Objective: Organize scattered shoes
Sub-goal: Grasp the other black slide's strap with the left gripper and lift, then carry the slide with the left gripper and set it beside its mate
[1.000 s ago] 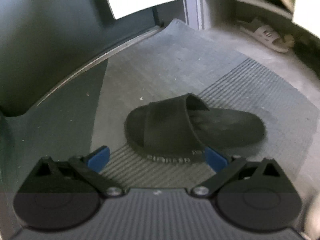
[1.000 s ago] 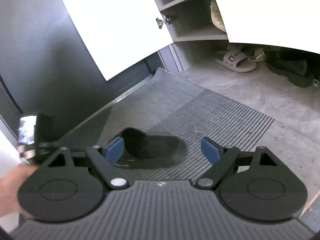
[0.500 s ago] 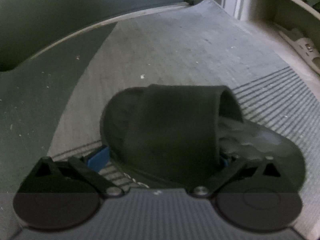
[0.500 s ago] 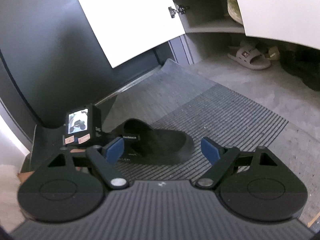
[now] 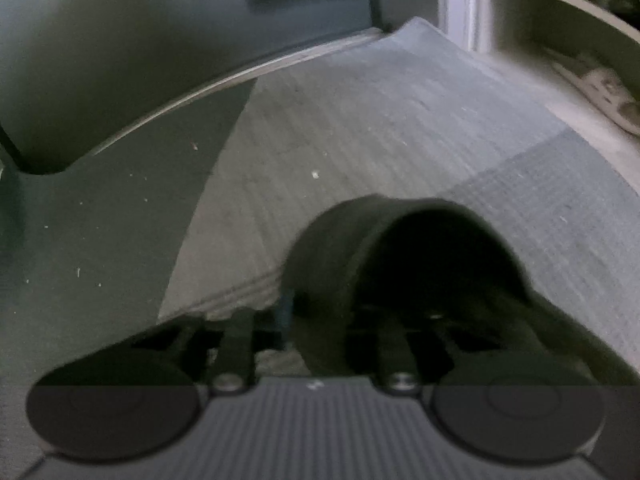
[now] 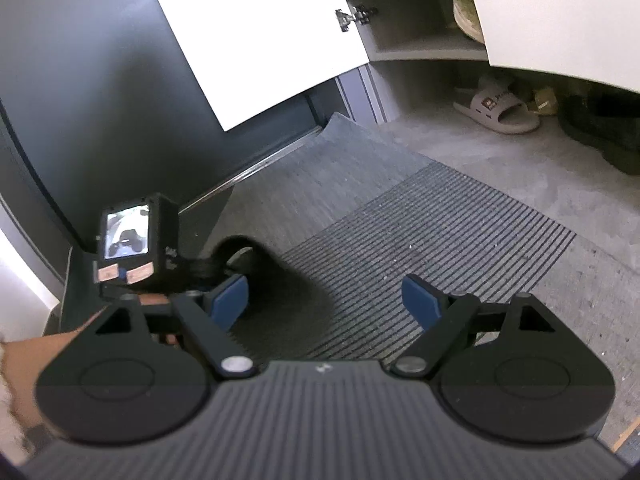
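A black slide sandal lies on the ribbed grey mat, close up in the left wrist view. My left gripper is shut on the black slide's strap side, one blue pad outside and the other finger hidden under the strap. In the right wrist view the same black slide shows blurred beside the left gripper's body, which a hand holds. My right gripper hovers open above the mat with nothing between its fingers.
A beige slide and dark shoes sit on the floor under the open shoe cabinet. White cabinet doors hang open. A dark wall and metal threshold border the mat's left side.
The left gripper moved onto the black slide and its fingers closed on the strap side. The right gripper stayed open and drifted slightly.
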Tool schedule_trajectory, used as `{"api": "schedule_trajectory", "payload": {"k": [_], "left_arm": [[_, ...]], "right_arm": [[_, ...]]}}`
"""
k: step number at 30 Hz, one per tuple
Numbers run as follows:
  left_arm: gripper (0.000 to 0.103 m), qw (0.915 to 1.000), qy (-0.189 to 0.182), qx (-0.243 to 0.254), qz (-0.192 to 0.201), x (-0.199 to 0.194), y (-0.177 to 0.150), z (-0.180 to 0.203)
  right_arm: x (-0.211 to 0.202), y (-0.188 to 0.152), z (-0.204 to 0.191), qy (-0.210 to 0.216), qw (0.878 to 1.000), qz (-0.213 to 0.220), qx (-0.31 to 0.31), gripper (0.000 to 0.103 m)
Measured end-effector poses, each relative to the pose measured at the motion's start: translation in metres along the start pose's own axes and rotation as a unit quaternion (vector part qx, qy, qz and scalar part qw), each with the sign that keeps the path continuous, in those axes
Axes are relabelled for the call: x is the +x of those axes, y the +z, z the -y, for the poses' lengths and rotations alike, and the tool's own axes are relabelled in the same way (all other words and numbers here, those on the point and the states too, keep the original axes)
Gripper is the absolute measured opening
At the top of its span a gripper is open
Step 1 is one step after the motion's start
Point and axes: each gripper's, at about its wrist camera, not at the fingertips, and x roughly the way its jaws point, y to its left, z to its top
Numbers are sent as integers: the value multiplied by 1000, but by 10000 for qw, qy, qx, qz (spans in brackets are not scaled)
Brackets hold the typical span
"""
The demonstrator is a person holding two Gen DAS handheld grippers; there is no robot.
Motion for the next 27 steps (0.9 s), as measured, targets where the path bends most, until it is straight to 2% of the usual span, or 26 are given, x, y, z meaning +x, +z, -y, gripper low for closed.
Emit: {"api": "schedule_trajectory", "payload": {"k": [4,7,10,11,12,13,15,22,27], "left_arm": [[16,9983,-119,575,13,-26,-32,10],[19,9970,-213,750,-39,-38,-52,17],[40,9960,-358,786,-222,-43,-66,23],[55,9961,-401,738,-273,-44,-69,23],[62,9969,-457,561,-312,-49,-73,22],[65,9972,-529,390,-344,-53,-77,20],[76,9956,-864,158,-324,-66,-81,13],[89,9977,-551,-383,-39,-144,-112,-55],[97,9964,-325,-769,165,-200,-134,-103]], "right_arm": [[-12,-4,-6,40,10000,-14,-41,86],[-17,-8,-11,75,9999,-33,-111,86],[-22,-13,-15,103,9998,-108,-136,86],[-24,-15,-16,115,9997,-150,-167,86],[-24,-16,-17,115,9996,-158,-179,86],[-25,-17,-19,115,9996,-179,-207,86],[-28,-18,-21,124,9995,-192,-235,86],[-39,-25,-28,212,9986,-259,-414,86],[-37,-39,-40,340,9968,-482,-537,86]]}}
